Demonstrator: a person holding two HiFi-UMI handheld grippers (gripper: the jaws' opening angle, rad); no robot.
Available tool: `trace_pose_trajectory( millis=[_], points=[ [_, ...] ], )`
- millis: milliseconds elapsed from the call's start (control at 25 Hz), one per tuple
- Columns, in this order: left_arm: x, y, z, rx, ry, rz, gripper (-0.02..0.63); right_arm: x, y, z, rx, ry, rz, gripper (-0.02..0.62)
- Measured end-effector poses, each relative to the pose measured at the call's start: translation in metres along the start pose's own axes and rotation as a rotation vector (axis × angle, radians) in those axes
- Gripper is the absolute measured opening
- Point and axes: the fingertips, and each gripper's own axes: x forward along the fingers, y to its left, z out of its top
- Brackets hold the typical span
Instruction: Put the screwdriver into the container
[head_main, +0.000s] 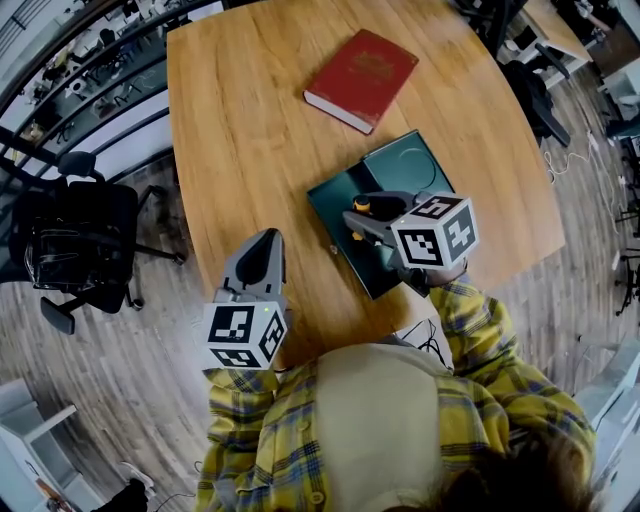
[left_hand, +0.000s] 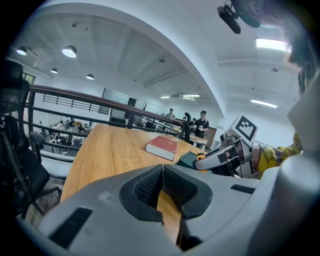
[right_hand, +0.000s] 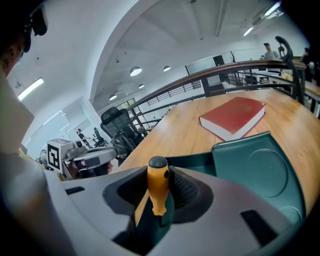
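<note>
The screwdriver has an orange handle with a black cap and stands upright between the jaws of my right gripper, which is shut on it. In the head view the right gripper hovers over the open dark green container near the table's front edge, with the screwdriver at its tip. The container's lid lies flat to the right, a round shape pressed into it. My left gripper is at the table's near left edge, its pads meeting with nothing between them.
A red book lies farther back on the wooden table. A black office chair stands on the floor to the left. Railings and several people show in the background of both gripper views.
</note>
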Motion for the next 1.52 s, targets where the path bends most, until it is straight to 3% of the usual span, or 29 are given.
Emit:
trace_pose_trajectory(
  millis=[600,840,1520],
  points=[
    [0.012,0.005,0.001,-0.02,-0.021,-0.008,0.011,0.026,-0.012,0.005,0.03,0.017,-0.066,0.179],
    [0.012,0.011,-0.002,-0.038,-0.027,0.001,0.011,0.038,-0.023,-0.006,-0.049,0.091,-0.185,0.179],
    [0.014,0.018,-0.008,-0.027,-0.02,0.007,0.011,0.059,-0.031,-0.02,-0.092,0.171,-0.266,0.179]
  ],
)
